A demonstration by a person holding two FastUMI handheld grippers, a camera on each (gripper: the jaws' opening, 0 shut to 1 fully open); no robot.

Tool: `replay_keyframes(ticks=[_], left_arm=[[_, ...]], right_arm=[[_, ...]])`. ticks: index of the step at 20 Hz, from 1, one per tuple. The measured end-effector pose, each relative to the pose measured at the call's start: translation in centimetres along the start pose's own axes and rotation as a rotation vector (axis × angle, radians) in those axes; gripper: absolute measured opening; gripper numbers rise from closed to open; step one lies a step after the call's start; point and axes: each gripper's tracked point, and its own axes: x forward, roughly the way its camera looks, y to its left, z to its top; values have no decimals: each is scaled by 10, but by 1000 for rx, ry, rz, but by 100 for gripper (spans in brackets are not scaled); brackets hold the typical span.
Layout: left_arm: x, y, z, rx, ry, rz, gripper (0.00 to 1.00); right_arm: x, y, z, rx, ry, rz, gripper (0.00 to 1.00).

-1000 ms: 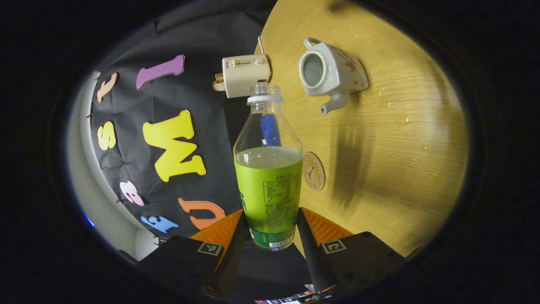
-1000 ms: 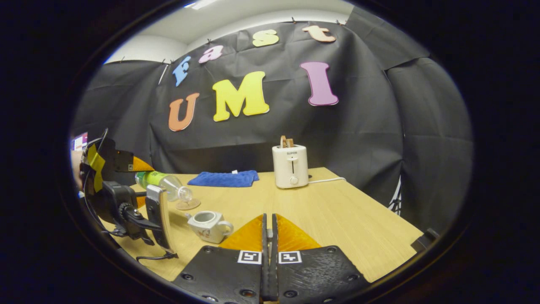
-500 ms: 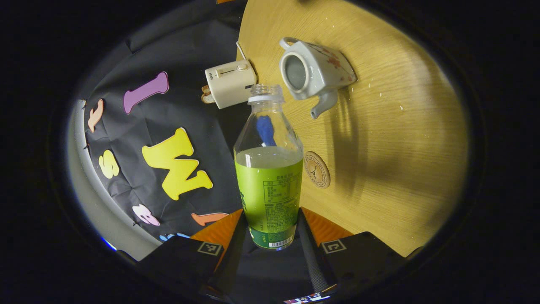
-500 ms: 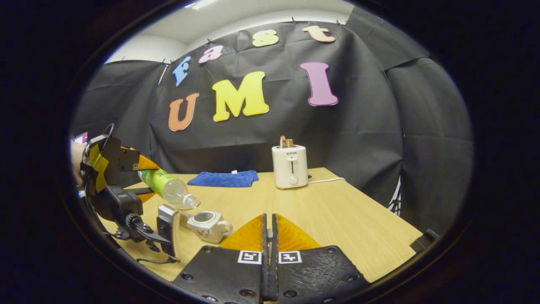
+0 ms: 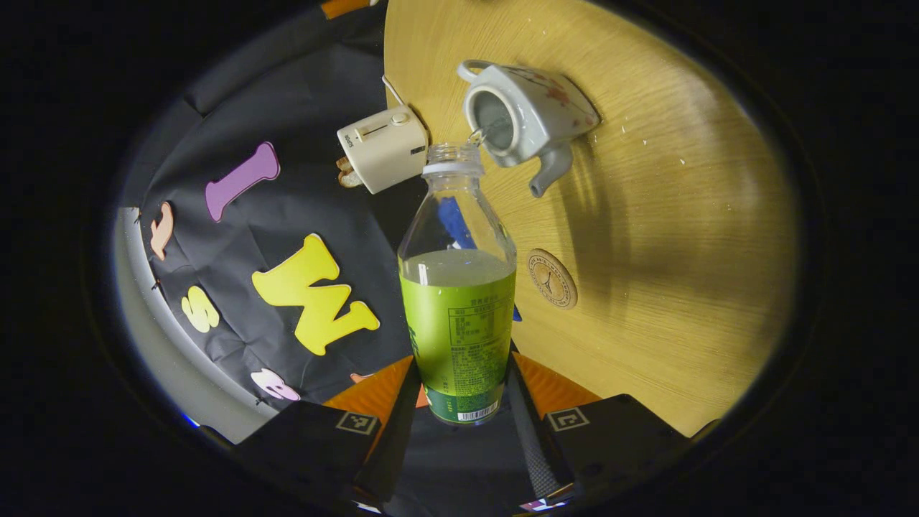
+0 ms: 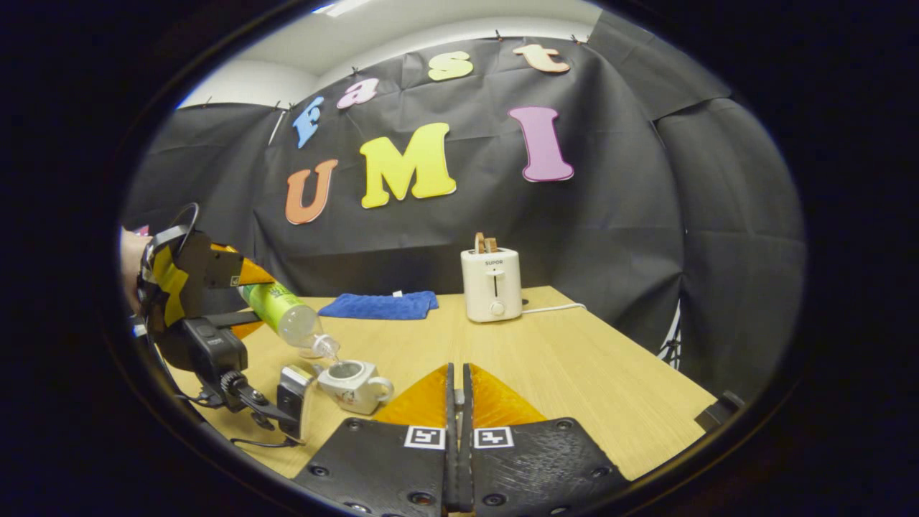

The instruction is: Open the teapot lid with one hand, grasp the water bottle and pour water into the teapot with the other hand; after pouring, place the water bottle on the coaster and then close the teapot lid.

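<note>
- The bottle point(image 5: 457, 287) has tipped further in the last second, and its mouth, which was short of the teapot point(image 5: 528, 115), now sits right at the pot's open rim, with a thin stream starting to fall in.
- The left gripper point(image 5: 459, 402) is clamped on the bottle's lower half, both fingers pressing its sides; holding it low leaves the neck free to reach over the pot.
- In the right gripper view the same bottle slopes down from 9 o'clock, neck lowest, mouth just above the teapot, which sits at about 7 o'clock.
- The pot stands upright on the table point(image 5: 682, 237) with no lid on it, so it can take the water.
- The right gripper point(image 6: 457, 402) hangs back at 6 o'clock, fingers pressed together; whether the lid is pinched between them I cannot tell.
- The coaster point(image 5: 551, 278) lies bare on the table at 3 o'clock from the bottle, near the pot and ready, I judge, for the set-down.
- The table is pale wood, with a few small specks beside the pot.
- At the far edge stand a toaster point(image 6: 491, 283) at 12 o'clock and a blue cloth point(image 6: 380, 304) at 11 o'clock, with black cloth behind.
</note>
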Motion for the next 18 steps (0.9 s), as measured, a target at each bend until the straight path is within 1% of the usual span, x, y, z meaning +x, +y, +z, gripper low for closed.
replay_keyframes(ticks=[3,11,18], left_arm=[[-1,2,0,28,7,1,70],[-4,17,2,114,23,43,70],[-5,23,-1,152,34,57,70]], right_arm=[[-1,-1,2,-2,-3,-3,0],[0,-3,2,0,-2,-7,0],[0,-6,1,-1,-1,-10,0]])
